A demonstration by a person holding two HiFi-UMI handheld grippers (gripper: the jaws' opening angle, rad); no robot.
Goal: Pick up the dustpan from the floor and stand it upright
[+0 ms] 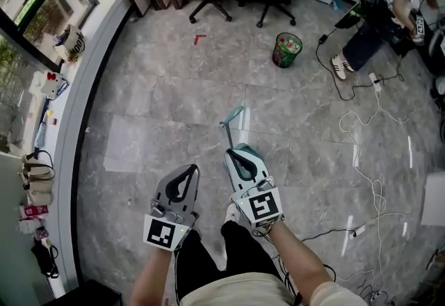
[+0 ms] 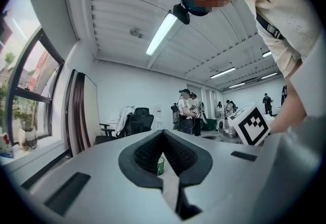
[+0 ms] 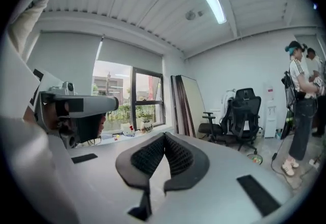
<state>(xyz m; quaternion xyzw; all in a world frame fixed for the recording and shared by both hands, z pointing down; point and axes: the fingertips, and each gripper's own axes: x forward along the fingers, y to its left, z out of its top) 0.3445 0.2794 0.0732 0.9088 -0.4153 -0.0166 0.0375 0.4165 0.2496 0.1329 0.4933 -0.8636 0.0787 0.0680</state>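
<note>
Dustpan (image 1: 234,116) is showing a pale teal handle on a thin stem; your left gripper (image 1: 192,170) and right gripper (image 1: 230,154) are clenching nothing.

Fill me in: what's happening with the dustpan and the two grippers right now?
A person holds a gripper in each hand, both lifted off the floor and pointing roughly level into the room. The left gripper and right gripper both have their jaws closed with nothing between them. The dustpan is on the floor just beyond the right gripper, its teal handle pointing up, so it looks upright, though its lower part is hidden behind that gripper.
</note>
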